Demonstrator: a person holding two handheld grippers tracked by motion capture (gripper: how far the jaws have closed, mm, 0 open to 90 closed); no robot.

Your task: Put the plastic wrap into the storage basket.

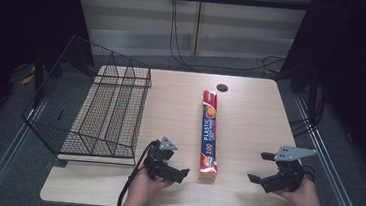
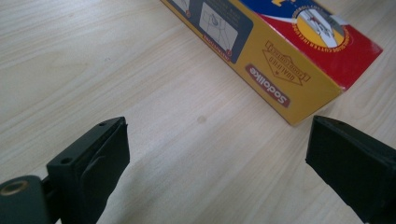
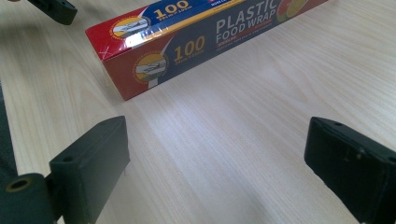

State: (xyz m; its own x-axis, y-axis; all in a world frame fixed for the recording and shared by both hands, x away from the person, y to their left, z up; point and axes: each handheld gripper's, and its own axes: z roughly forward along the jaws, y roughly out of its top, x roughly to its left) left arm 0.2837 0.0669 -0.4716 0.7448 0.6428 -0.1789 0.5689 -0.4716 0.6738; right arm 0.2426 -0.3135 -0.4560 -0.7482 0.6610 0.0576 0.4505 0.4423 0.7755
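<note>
A long box of plastic food wrap (image 1: 209, 135), red, blue and yellow, lies lengthwise down the middle of the wooden table (image 1: 250, 114). My left gripper (image 1: 180, 162) rests low by the box's near end, on its left side, jaws wide open and pointing at it. In the left gripper view the gripper (image 2: 217, 140) has bare wood between its jaws, and the box's corner (image 2: 289, 56) lies just ahead. My right gripper (image 1: 259, 167) stands open to the right of the box's near end. In the right gripper view the gripper (image 3: 217, 140) faces the box's end (image 3: 201, 42), with nothing between the jaws.
A black wire basket (image 1: 118, 79) sits on the table's left side, overhanging the left edge. A small dark round hole (image 1: 222, 87) lies beyond the box's far end. Cables run along the floor behind the table. The other gripper's jaw (image 3: 56, 9) shows at the right gripper view's top left.
</note>
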